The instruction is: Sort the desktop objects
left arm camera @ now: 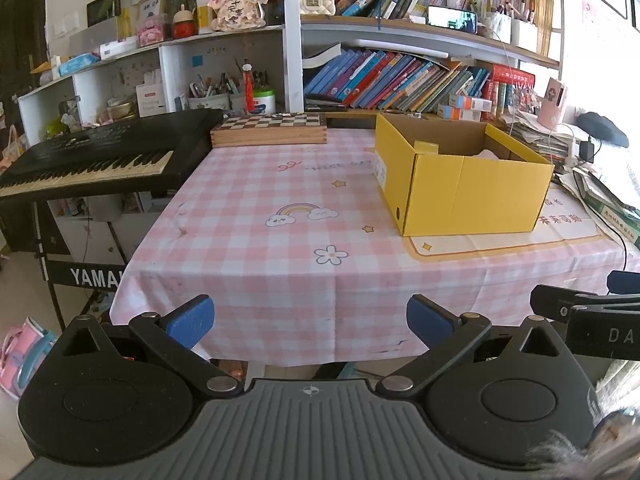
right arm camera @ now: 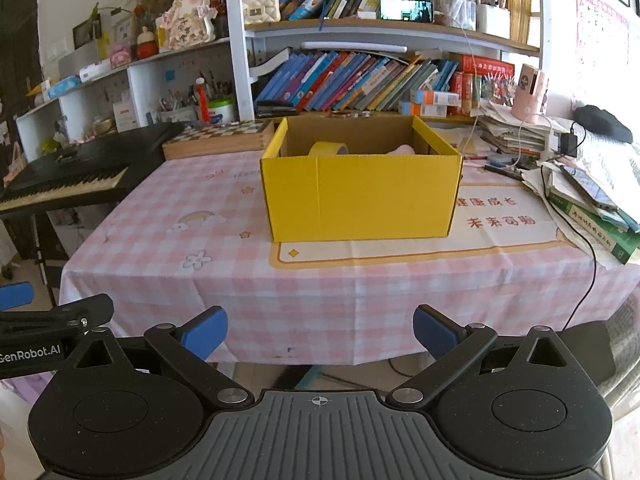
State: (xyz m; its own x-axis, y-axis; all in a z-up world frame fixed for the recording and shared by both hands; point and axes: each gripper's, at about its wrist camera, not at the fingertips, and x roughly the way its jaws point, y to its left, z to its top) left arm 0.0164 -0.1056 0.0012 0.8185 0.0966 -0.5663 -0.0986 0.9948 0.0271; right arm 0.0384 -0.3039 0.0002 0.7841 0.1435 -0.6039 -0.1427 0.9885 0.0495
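Checked tablecloth (right arm camera: 320, 300), yellow box (right arm camera: 360, 200) well beyond both spread, empty claws

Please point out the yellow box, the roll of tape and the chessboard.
yellow box (right arm camera: 360, 200): right wrist view, front wall.
roll of tape (right arm camera: 328, 148): right wrist view, upper rim, inside the box.
chessboard (left arm camera: 268, 122): left wrist view, checkered top.

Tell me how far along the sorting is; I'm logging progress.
Done: a yellow tape roll and a pale object already sit inside the yellow box. In hand: nothing; left gripper and right gripper are open, short of the table. Left: pens beside the box, possibly.
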